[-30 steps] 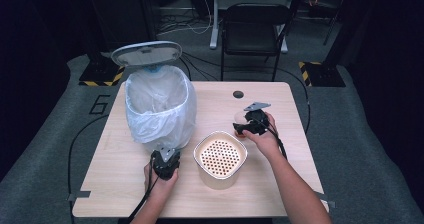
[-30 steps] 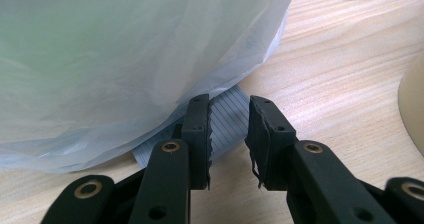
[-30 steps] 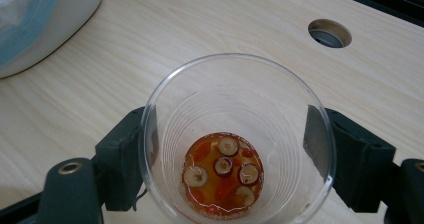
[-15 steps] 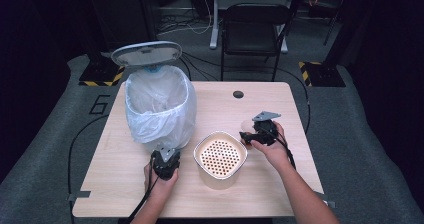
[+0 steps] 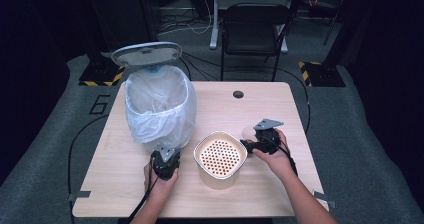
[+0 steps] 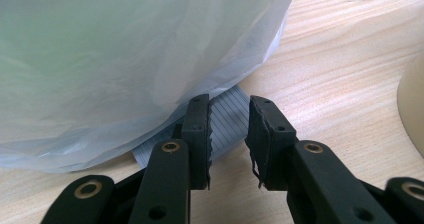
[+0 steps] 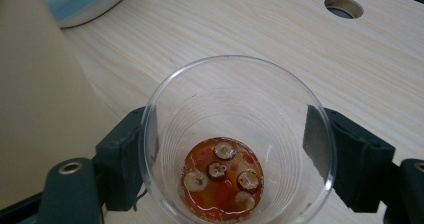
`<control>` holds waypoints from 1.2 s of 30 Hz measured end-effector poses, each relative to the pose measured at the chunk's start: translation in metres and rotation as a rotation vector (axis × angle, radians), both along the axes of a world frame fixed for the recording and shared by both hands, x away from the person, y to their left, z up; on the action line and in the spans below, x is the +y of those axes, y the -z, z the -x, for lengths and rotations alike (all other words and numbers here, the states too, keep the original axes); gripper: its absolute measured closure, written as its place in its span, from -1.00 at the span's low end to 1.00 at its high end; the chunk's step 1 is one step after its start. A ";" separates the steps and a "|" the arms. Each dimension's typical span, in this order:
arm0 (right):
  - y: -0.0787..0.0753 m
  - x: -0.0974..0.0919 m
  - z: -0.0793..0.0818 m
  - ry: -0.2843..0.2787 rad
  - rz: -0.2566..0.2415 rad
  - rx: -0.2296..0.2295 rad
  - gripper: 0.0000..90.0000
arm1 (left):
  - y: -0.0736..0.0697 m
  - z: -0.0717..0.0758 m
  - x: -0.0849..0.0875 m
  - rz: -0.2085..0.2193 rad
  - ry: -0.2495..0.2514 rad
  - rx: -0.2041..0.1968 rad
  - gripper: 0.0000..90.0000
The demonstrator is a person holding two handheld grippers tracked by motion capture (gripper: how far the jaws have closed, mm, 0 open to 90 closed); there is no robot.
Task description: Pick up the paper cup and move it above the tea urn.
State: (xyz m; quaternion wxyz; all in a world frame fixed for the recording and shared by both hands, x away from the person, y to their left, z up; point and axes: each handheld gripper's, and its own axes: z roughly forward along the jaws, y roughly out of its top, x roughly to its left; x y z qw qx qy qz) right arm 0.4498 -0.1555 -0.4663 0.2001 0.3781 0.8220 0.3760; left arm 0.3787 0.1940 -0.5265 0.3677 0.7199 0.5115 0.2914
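Clear plastic cup (image 7: pixel 235 99), upright, sits squarely between the right gripper's (image 5: pixel 250 142) jaws, clamped at both sides of its wall just below the rim, with the jaws standing fairly wide to take its girth. Holds only dregs: a shallow pool of reddish liquid with a few round, dark-ringed slices lying in the bottom. Hangs just above the worktop (image 5: pixel 260 99), with the cream strainer basin (image 5: pixel 220 135) close beside the jaw tips on the side toward the other hand, its perforated insert facing up and looking bare. Farther out, beyond that basin, stands the pedal bin (image 5: pixel 160 109) lined with a white bag, lid (image 5: pixel 146 53) tipped up. At its foot, the left gripper (image 6: pixel 227 149): jaws drawn in close, only a slim gap left between them, tips down at the ribbed grey pedal (image 6: pixel 227 116) that peeks out from under the bag; cannot tell whether anything is actually pinched there, but probably pressing the pedal to keep the lid raised. Step in hand, most likely: bringing the cup to the strainer to empty it. Next move calls for getting the rim over the middle of the insert, then rolling the wrist slowly so liquid drains through and the slices stay on top, with no squeezing harder on so thin a wall. Calls also for steady pressure on the pedal, should the cup go into the bin afterwards.
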 end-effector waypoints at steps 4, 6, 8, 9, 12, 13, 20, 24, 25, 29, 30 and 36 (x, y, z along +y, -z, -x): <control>0.001 -0.005 0.007 -0.003 -0.008 -0.005 -0.51 | 0.000 0.000 0.000 -0.004 0.001 0.001 0.57; 0.001 -0.007 0.009 -0.005 -0.013 -0.004 -0.51 | 0.000 0.000 0.000 0.002 0.000 0.001 0.57; 0.001 -0.010 0.012 -0.003 -0.017 -0.005 -0.51 | 0.000 0.000 0.000 0.001 0.001 0.001 0.57; 0.001 -0.013 0.014 -0.005 -0.013 -0.004 -0.51 | 0.000 0.000 0.000 0.003 0.001 0.001 0.57; 0.001 -0.015 0.016 -0.003 -0.015 -0.001 -0.50 | 0.000 0.000 0.000 -0.002 0.000 0.000 0.57; 0.000 -0.017 0.018 -0.004 -0.015 0.000 -0.50 | 0.000 0.000 -0.001 0.005 -0.004 -0.003 0.57; 0.000 -0.021 0.021 -0.003 -0.018 0.003 -0.49 | 0.000 0.000 -0.001 0.003 -0.004 -0.003 0.57; -0.005 -0.025 0.022 -0.004 -0.021 -0.003 -0.48 | 0.000 0.000 0.000 -0.002 -0.001 0.000 0.57; -0.011 -0.027 0.022 -0.005 -0.024 -0.010 -0.48 | 0.000 0.000 -0.001 0.006 -0.007 -0.005 0.58; -0.023 -0.029 0.023 -0.005 -0.016 -0.023 -0.47 | 0.000 0.000 -0.001 0.003 -0.005 -0.005 0.58; -0.027 -0.029 0.023 -0.016 -0.008 -0.028 -0.46 | 0.000 0.000 0.000 -0.003 -0.001 0.000 0.58; -0.047 -0.027 0.024 -0.030 0.010 -0.057 -0.44 | 0.000 0.000 0.000 -0.001 -0.002 0.000 0.58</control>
